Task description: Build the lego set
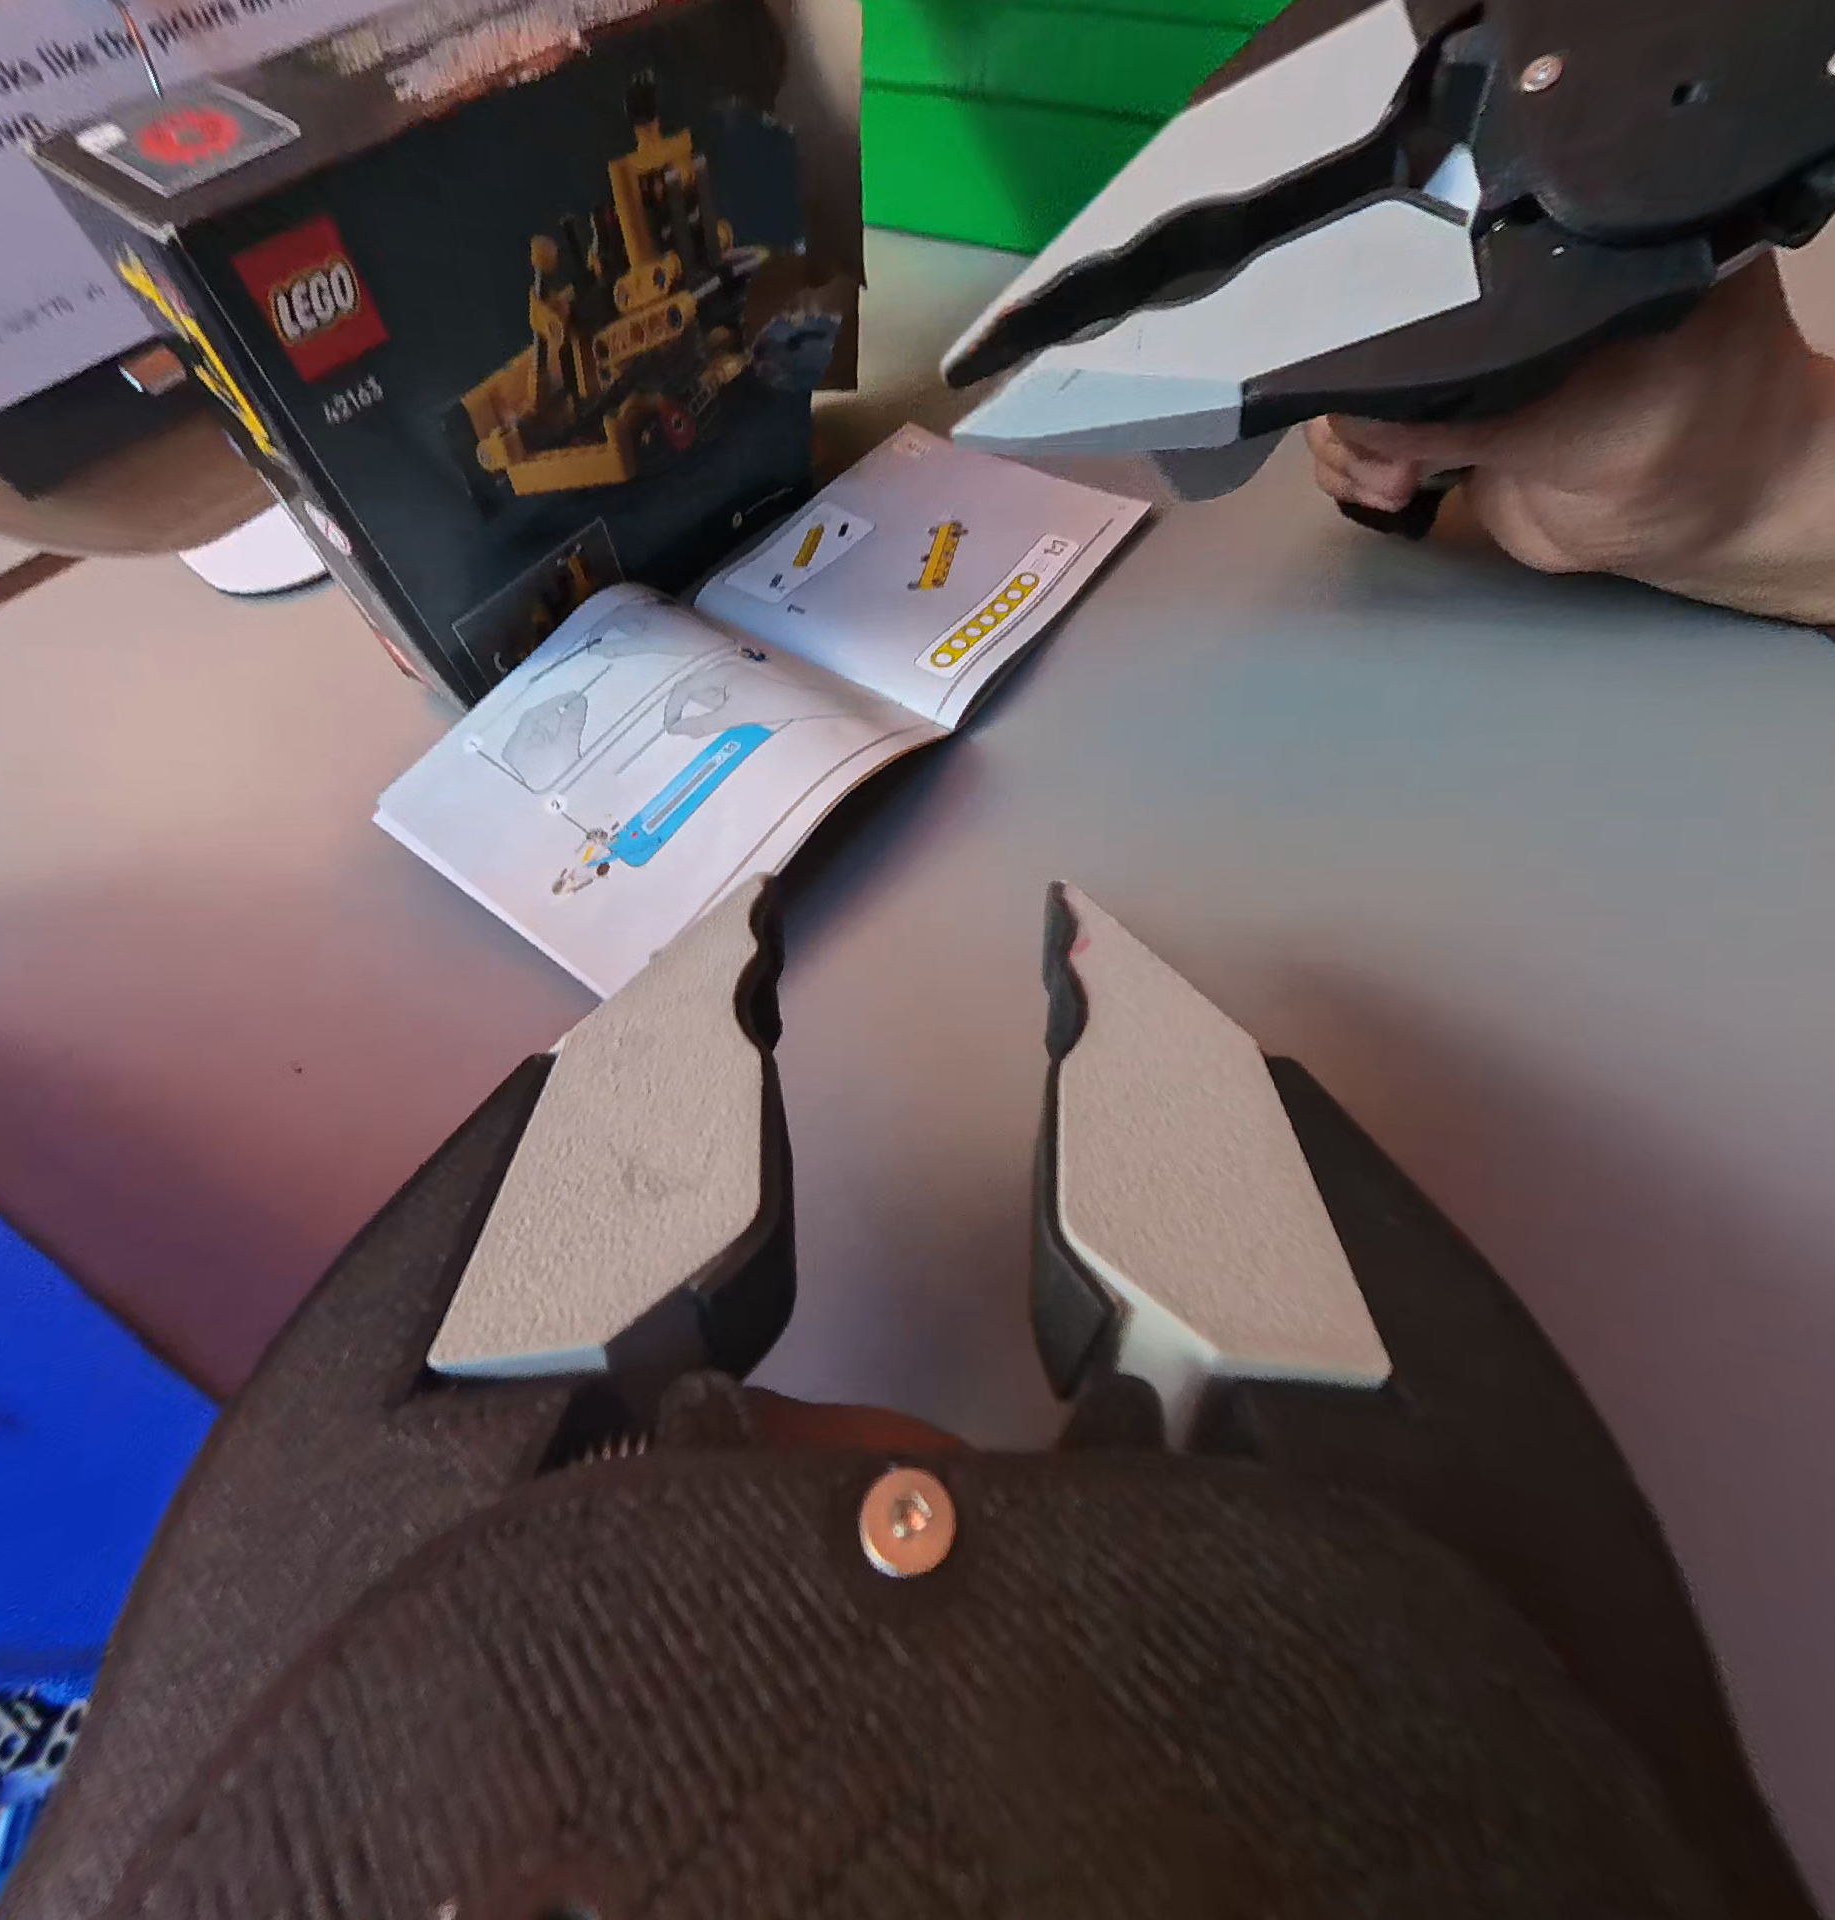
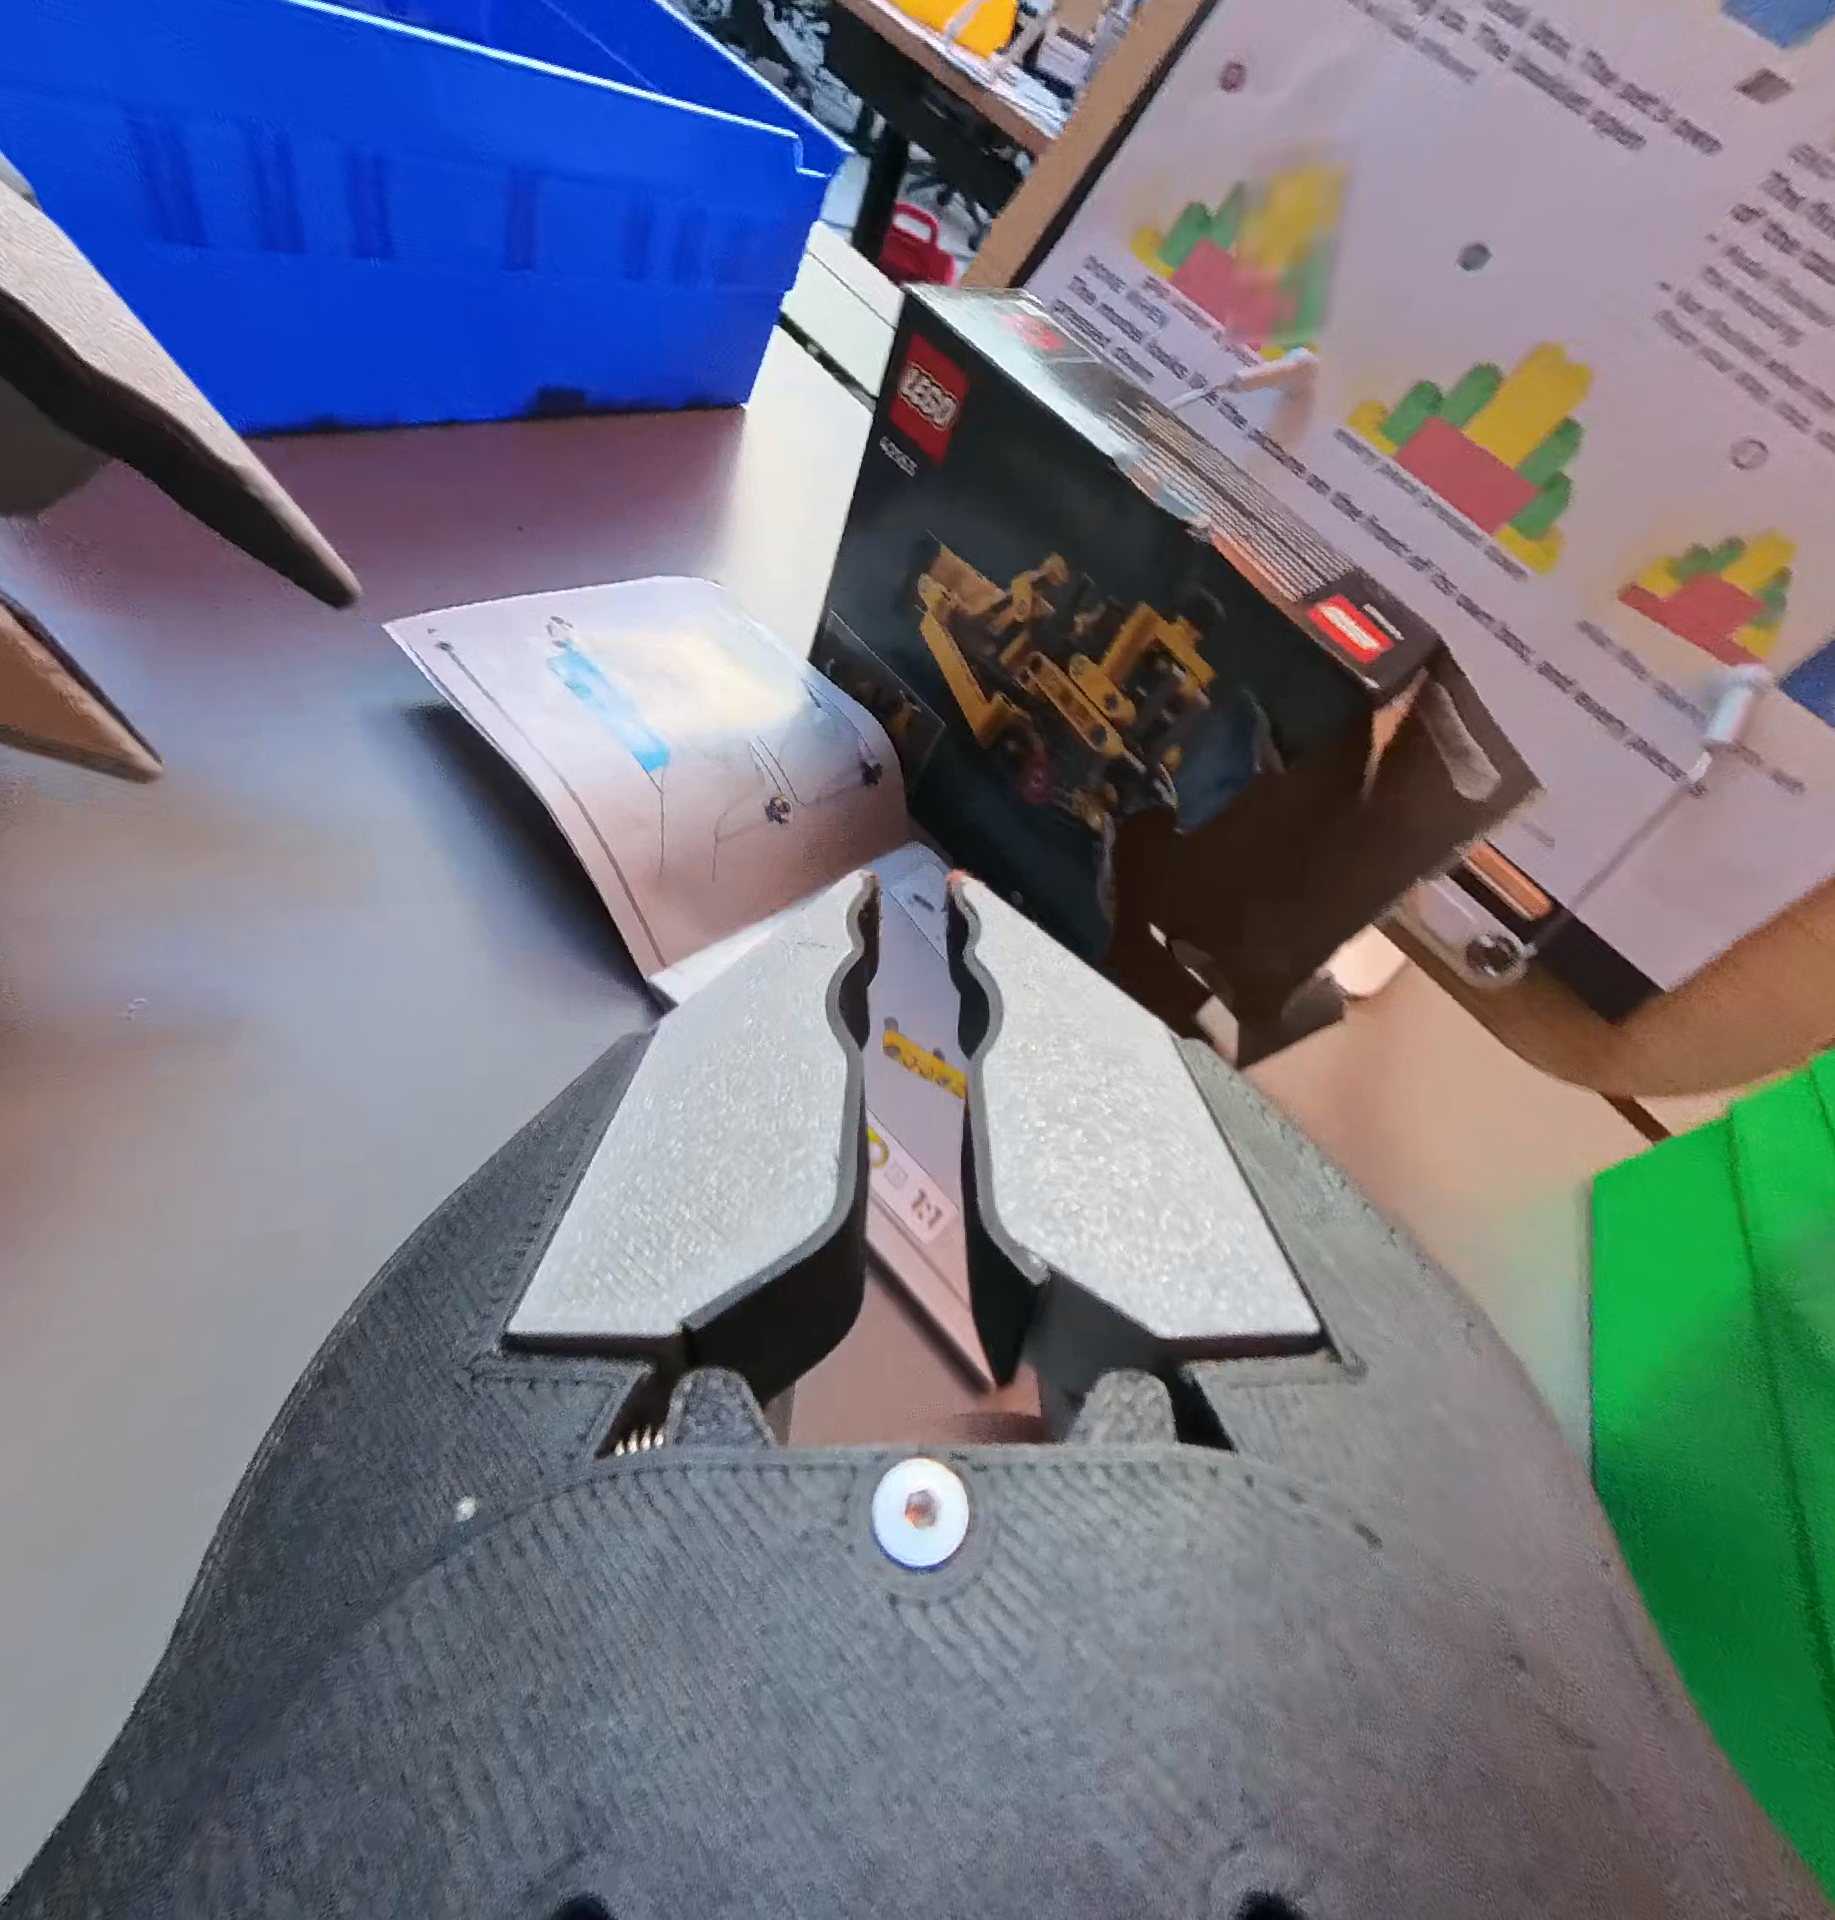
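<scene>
On the grey table [image 1: 1412,831] an open instruction booklet [image 1: 757,707] is laid flat, its far edge touching the foot of the dark set box [image 1: 497,343], which is stood upright behind it and printed with a yellow vehicle. The left gripper [image 1: 908,904] is held above bare tabletop just in front of the booklet, its fingers [image 1: 622,1164] spread wide with nothing between them. The right gripper [image 2: 913,883] is poised over the booklet's right-hand page, fingers drawn near together with a narrow gap left, nothing clamped. A blue bin [image 2: 404,208] is seen to the left and a green bin [image 2: 1744,1403] to the right. Loose bricks cannot be made out.
</scene>
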The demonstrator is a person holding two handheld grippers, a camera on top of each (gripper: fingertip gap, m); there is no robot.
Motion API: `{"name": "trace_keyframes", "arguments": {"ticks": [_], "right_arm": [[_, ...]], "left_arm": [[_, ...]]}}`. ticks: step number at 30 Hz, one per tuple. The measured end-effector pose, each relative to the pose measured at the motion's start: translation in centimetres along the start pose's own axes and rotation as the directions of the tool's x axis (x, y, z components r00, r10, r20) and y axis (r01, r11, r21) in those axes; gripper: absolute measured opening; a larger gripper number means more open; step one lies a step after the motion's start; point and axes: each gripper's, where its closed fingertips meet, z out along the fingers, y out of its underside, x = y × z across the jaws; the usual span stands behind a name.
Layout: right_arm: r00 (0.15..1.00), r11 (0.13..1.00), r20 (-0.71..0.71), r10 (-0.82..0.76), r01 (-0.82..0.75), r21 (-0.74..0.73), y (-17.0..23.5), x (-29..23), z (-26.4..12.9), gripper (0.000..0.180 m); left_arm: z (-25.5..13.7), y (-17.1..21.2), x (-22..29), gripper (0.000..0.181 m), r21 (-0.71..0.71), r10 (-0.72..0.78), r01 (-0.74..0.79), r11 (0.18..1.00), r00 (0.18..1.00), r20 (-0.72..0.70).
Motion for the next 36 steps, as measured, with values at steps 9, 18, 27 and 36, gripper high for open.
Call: {"name": "trace_keyframes", "arguments": {"ticks": [9, 18, 27, 36], "right_arm": [[0.976, 0.995, -0.194, 0.101, -0.1, 0.013, 1.8, 7.5, -2.3, 0.008], [0.966, 0.971, -0.099, 0.237, -0.238, 0.005, 3.6, 8.5, 0.2, 0.009], [0.96, 0.961, -0.052, 0.275, -0.273, 0.046, 2.6, 7.8, 0.2, 0.009], [0.972, 0.971, -0.026, 0.235, -0.233, 0.051, 1.8, 6.6, 0.1, 0.009]], "left_arm": [[-0.1, -0.5, -0.9, 0.044, 0.047, 0.039, -0.041, 0.998, 0.998, 0.052], [-0.1, -1.6, 0.1, 0.042, 0.122, 0.04, -0.04, 0.992, 0.999, -0.002], [3.5, -3.5, 4.7, 0.041, 0.111, 0.006, 0.007, 0.994, 0.994, -0.113], [6.3, -5.1, 6.5, 0.036, 0.12, 0.166, -0.159, 0.98, 0.985, -0.044]]}}
